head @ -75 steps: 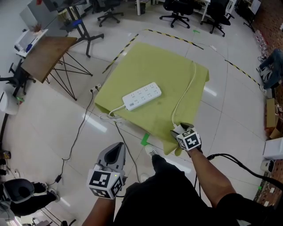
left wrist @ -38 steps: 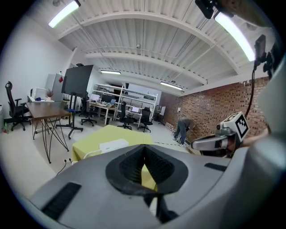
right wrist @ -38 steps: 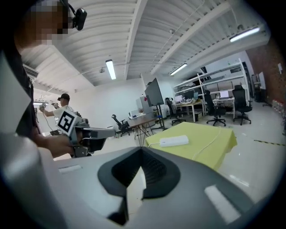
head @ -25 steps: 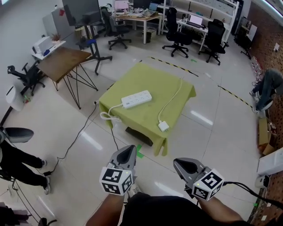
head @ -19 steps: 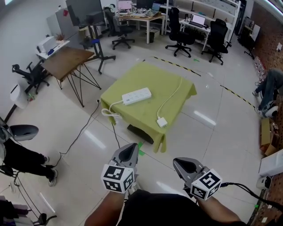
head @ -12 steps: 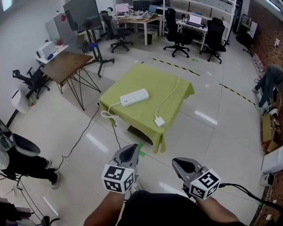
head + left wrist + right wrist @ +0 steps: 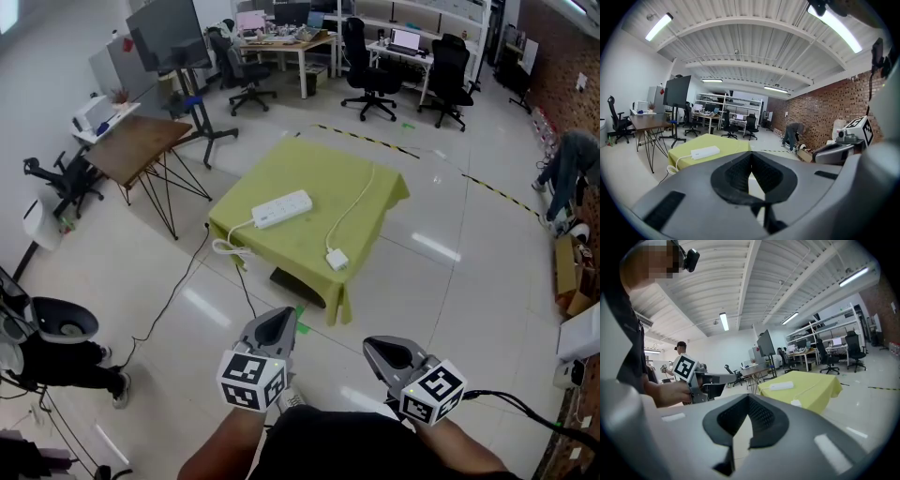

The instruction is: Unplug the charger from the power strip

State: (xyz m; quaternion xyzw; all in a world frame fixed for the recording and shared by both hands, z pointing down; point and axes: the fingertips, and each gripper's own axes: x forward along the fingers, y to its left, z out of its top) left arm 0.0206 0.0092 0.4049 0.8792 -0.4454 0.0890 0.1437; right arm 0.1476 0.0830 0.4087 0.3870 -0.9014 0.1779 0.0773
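A white power strip (image 7: 281,208) lies on the low table's yellow-green cloth (image 7: 309,169). The white charger (image 7: 337,260) rests on the cloth by the near edge, apart from the strip, its cable (image 7: 360,199) running to the far side. My left gripper (image 7: 278,314) and right gripper (image 7: 376,345) hang side by side over the floor, well short of the table, both shut on nothing. The left gripper view shows its jaws (image 7: 751,155) closed, with the strip (image 7: 705,152) far off. In the right gripper view the jaws (image 7: 749,397) meet, and strip (image 7: 781,386) and charger (image 7: 796,403) lie far ahead.
The strip's cord (image 7: 230,246) hangs off the table's left edge to the floor. A wooden table (image 7: 141,136) stands left, office chairs (image 7: 375,47) and desks behind. One person crouches at far right (image 7: 570,159), another stands lower left (image 7: 56,356). Striped tape (image 7: 375,141) marks the floor.
Three seconds ago my right gripper was at the charger by the table's near edge. Both grippers have since drawn back from the table; the charger stays on the cloth.
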